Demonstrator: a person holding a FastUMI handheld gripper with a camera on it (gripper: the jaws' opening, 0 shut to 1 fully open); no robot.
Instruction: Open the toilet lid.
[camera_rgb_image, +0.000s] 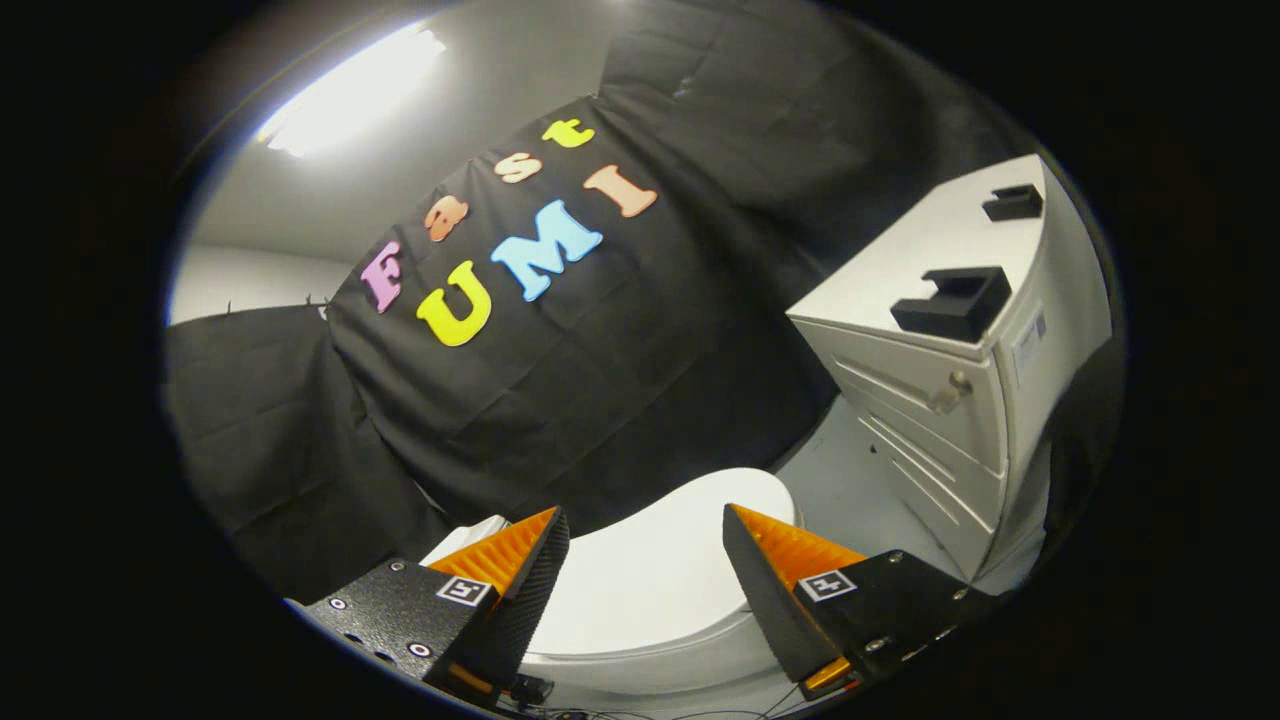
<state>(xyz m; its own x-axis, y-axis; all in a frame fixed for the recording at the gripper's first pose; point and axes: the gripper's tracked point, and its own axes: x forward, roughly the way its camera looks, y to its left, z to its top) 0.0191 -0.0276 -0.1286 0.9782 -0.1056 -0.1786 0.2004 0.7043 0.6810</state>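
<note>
A white toilet with its lid lying flat and closed sits low in the gripper view, just beyond and below the fingers. My gripper hangs above the lid's near part, open, with a wide gap and nothing between its fingers. The fingers do not touch the lid. The lid's far rounded end reaches toward the black cloth wall. The toilet's rim shows under the lid between the fingers.
A white cabinet with drawers and a round knob stands to the right of the toilet, two black holders on its top. Grey floor lies between cabinet and toilet. Black cloth wall stands behind.
</note>
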